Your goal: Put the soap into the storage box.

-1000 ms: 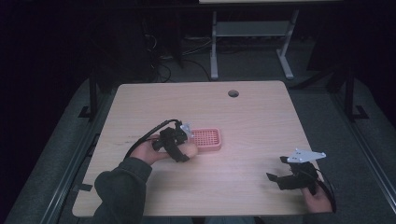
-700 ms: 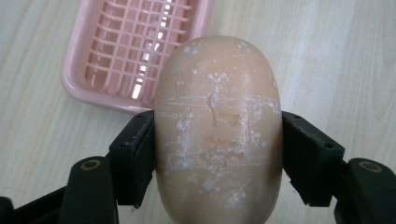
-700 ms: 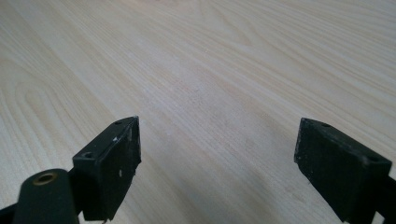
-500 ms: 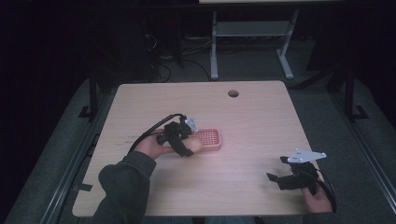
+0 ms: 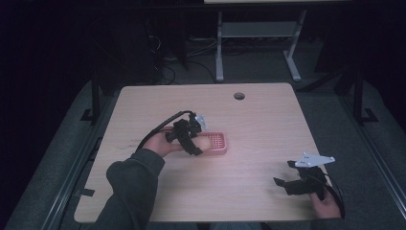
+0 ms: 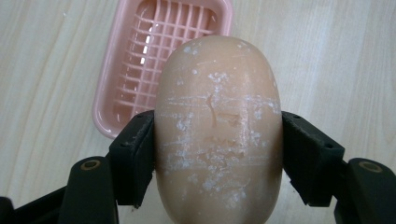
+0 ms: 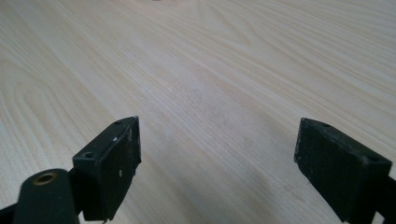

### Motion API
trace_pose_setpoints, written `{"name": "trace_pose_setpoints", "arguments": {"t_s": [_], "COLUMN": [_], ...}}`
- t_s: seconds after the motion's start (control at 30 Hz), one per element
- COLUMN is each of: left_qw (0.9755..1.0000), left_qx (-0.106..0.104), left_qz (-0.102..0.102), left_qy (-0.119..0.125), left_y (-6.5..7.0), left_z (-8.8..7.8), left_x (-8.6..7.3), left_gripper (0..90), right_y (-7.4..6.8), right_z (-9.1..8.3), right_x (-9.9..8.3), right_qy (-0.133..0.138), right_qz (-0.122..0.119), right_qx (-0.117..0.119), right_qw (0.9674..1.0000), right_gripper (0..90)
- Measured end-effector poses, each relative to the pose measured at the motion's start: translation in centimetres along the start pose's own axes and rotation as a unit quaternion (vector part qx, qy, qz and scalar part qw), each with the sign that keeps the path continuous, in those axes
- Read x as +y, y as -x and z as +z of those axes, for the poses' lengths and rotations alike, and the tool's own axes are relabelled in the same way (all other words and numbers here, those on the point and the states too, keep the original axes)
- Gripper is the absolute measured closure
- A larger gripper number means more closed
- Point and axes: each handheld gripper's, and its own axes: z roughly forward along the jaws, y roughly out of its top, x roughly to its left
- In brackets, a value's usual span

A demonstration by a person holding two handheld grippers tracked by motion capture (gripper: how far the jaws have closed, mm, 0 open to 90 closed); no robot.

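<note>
Since a second ago, the left tongs point(image 5: 200, 143) have carried the soap bar point(image 6: 218, 126) nearer the pink soap dish point(image 5: 218, 142) on the wooden tabletop point(image 5: 249, 124), pinching it at both sides just over the dish's near edge; right tongs point(image 5: 293, 178) rest spread, well apart.

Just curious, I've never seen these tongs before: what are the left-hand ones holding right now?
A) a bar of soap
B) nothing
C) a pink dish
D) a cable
A: in the left gripper view the left tongs clamp a beige bar of soap above the pink soap dish.
</note>
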Motion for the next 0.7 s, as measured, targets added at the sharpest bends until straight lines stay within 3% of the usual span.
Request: {"name": "trace_pose_setpoints", "arguments": {"t_s": [0.53, 0.7], "left_qw": [1.0, 1.0], "left_qx": [-0.004, -0.005], "left_qz": [0.005, 0.001], "left_qy": [-0.002, 0.008], "left_y": [-1.1, -1.5], "left_z": [0.7, 0.6], "left_x": [1.9, 2.3], "left_gripper": [32.5, 32.5], "right_y": [0.1, 0.0], "right_z": [-0.1, -0.1], "right_x": [0.0, 0.0], "right_qy": [0.002, 0.002], "right_qz": [-0.001, 0.0], "right_qx": [-0.001, -0.002], "right_qw": [1.0, 1.0], "right_gripper": [14.1, 14.1]}}
